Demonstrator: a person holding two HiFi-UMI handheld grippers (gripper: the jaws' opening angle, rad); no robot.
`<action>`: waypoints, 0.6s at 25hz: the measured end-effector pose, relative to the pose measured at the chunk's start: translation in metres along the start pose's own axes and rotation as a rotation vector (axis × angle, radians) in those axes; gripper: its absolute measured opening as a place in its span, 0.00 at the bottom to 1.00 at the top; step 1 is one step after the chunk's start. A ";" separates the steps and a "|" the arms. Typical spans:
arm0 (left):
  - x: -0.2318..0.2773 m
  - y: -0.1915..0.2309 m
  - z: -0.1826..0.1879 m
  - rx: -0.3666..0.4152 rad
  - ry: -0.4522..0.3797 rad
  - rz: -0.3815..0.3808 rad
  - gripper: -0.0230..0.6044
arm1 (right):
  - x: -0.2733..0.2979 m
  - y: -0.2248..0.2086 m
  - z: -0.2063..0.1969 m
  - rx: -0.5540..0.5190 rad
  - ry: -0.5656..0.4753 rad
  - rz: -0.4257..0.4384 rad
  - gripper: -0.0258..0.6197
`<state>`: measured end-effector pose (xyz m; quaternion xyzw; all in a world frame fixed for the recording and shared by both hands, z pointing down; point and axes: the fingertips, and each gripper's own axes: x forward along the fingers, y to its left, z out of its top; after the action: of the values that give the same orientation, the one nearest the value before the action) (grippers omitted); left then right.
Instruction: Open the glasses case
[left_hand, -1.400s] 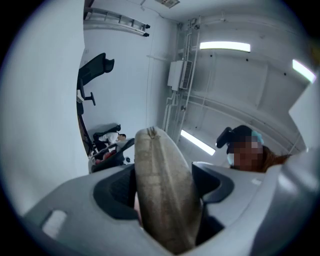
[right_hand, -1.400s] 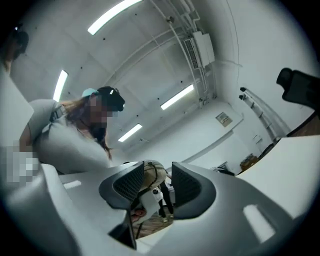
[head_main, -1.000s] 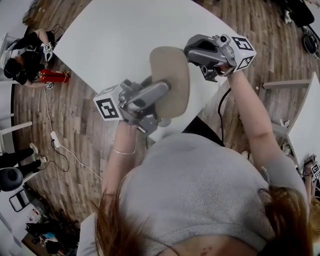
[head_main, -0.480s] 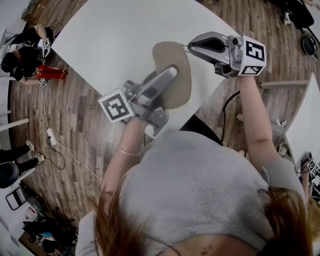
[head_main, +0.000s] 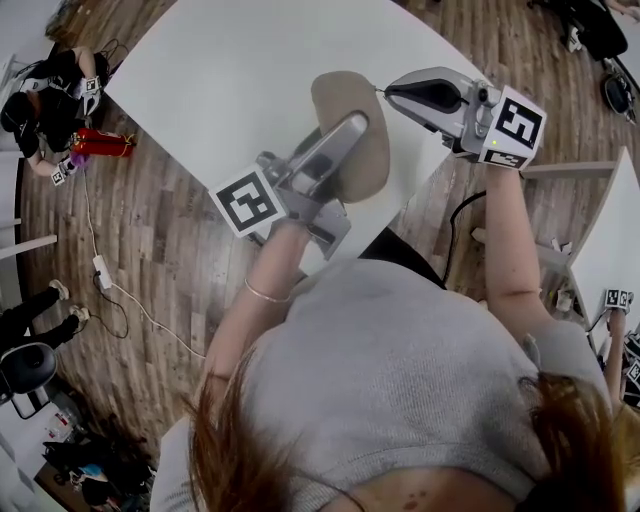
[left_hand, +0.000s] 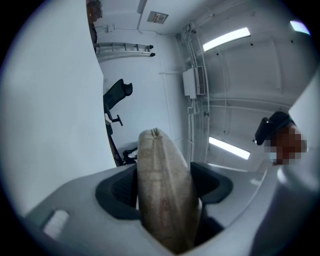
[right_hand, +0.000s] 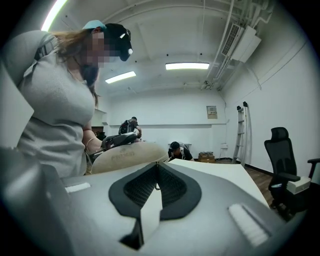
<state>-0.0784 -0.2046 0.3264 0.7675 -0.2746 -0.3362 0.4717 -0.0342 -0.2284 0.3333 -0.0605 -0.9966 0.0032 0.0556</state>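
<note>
A beige oval glasses case (head_main: 345, 95) is held above the near edge of the white table (head_main: 250, 70). My left gripper (head_main: 352, 130) is shut on it, one finger lying along its top face. In the left gripper view the case (left_hand: 160, 165) stands edge-on between the two pads, its seam at the far end. My right gripper (head_main: 385, 92) is shut, its tips right at the case's right edge. In the right gripper view a small dark zipper pull (right_hand: 156, 188) sits pinched between the pads, and the case (right_hand: 127, 155) lies just beyond.
The table's near corner lies under both grippers, with wooden floor to either side. Another white table (head_main: 610, 250) stands at the right. People crouch on the floor at the far left (head_main: 40, 110). An office chair (right_hand: 280, 150) and a ladder (right_hand: 242, 130) stand by the wall.
Both grippers and the case have sunk a little toward the table. The left gripper has swung so that its finger lies along the case. The right gripper has rolled, staying at the case's edge.
</note>
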 end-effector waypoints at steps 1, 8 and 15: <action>0.000 -0.001 -0.001 0.006 -0.004 0.000 0.54 | -0.001 0.002 0.001 -0.002 -0.005 -0.009 0.06; -0.004 0.002 0.006 -0.005 -0.037 0.009 0.54 | 0.004 0.009 -0.001 -0.057 0.045 -0.032 0.06; -0.004 -0.001 0.007 -0.020 -0.061 0.010 0.54 | 0.002 0.018 0.003 -0.067 0.060 -0.074 0.06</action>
<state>-0.0858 -0.2046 0.3240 0.7509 -0.2895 -0.3596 0.4724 -0.0343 -0.2107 0.3307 -0.0256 -0.9956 -0.0342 0.0837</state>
